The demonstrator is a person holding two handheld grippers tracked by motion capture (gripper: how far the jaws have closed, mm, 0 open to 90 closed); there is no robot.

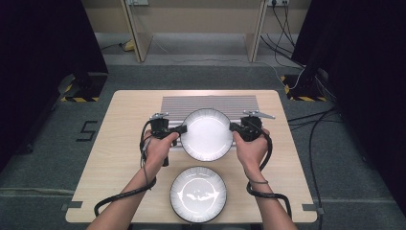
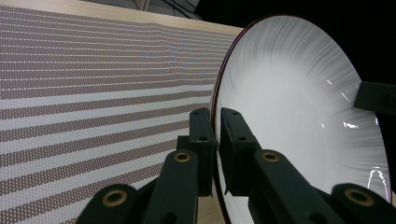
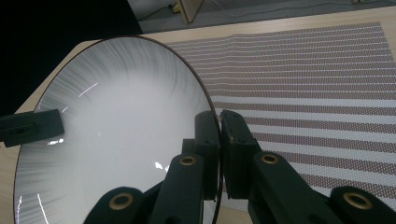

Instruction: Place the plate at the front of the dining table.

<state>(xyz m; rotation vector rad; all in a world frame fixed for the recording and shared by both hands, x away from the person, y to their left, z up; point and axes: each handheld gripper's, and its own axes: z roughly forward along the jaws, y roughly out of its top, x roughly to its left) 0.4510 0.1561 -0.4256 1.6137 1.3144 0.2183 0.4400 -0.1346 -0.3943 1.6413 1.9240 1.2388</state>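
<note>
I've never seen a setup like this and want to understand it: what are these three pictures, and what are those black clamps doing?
A person sits at a wooden table with a hand-held clamp in each hand. The high view looks down from above; the two gripper views come from cameras riding on the clamps. The left gripper and right gripper each pinch opposite edges of the far plate, holding it above a striped mat. A second plate lies nearer the person, untouched.

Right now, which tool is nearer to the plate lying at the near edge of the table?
Left, slightly. The left tool and right tool each pinch the raised plate, beyond the near plate.
</note>
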